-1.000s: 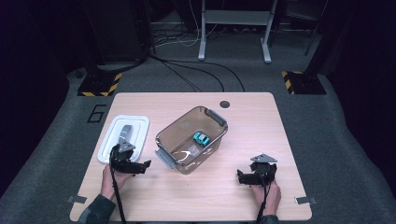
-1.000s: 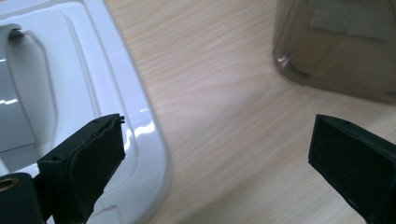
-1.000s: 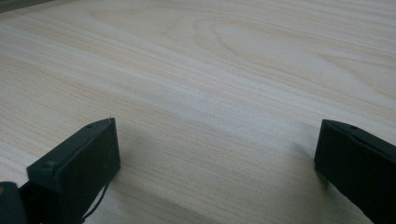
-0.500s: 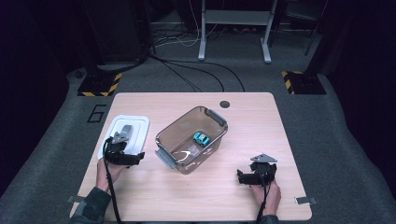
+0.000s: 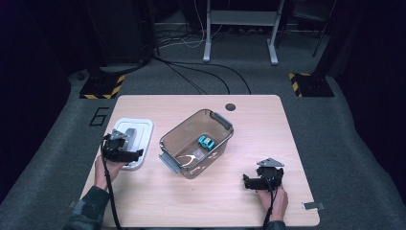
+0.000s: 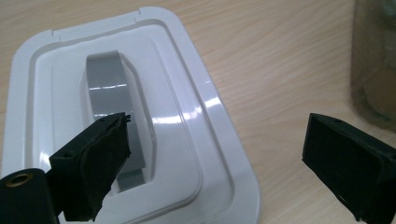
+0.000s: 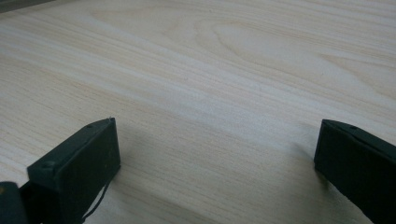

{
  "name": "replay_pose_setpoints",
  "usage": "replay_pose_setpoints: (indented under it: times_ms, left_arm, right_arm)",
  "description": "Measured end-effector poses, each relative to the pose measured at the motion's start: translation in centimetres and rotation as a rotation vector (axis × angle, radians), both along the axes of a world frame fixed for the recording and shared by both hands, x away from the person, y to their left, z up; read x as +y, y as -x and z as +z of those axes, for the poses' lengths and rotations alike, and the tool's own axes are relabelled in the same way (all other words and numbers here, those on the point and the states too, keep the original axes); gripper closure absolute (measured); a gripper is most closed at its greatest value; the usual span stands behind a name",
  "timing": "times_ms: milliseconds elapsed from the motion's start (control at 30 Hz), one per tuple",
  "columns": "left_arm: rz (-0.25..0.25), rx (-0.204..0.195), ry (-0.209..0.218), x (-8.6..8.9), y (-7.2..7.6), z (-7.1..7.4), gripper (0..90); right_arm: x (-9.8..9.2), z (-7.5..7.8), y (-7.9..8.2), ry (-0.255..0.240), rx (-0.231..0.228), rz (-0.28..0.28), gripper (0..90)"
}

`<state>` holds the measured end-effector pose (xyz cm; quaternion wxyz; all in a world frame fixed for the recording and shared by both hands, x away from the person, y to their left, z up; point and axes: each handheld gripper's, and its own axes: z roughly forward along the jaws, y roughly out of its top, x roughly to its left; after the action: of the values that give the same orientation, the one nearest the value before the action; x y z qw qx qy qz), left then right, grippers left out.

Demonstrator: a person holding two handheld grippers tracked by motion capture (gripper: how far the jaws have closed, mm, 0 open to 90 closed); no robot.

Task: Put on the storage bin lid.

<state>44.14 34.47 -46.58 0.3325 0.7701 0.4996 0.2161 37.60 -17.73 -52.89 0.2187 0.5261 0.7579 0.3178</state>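
Here the left tool [image 6: 215,154] hovers over the white lid [image 6: 219,135], jaws apart but just now narrowing a little, nothing gripped; the lid's grey handle [image 6: 112,98] lies just beyond one jaw. Right of it sits the clear bin [image 5: 196,142]. The right tool [image 7: 217,163] rests released over bare desk [image 7: 224,70].

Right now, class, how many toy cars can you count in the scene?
1. A small teal toy car lies inside the clear bin at mid-table, toward its far end. The bin's tinted walls could hide others.
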Motion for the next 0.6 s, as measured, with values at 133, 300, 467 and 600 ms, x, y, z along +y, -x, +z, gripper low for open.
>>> replay_pose_setpoints:
  times_ms: [133,300,467,600]
  left_arm:
    - [0.010,0.005,-0.006,0.5,-0.6,0.4,8.3]
    - [0.047,0.017,-0.007,1.2,-1.8,0.2,8.7]
    - [0.087,0.034,-0.021,1.7,-2.9,-0.5,8.2]
    - [0.123,0.053,-0.030,2.1,-3.9,-1.2,8.0]
  right_arm:
    - [0.0,0.0,0.0,0.000,-0.001,0.002,0.0]
    - [0.0,0.0,0.0,0.000,-0.001,0.002,0.0]
    - [0.0,0.0,0.0,0.000,-0.001,0.002,0.0]
    - [0.0,0.0,0.0,0.000,-0.001,0.003,0.0]
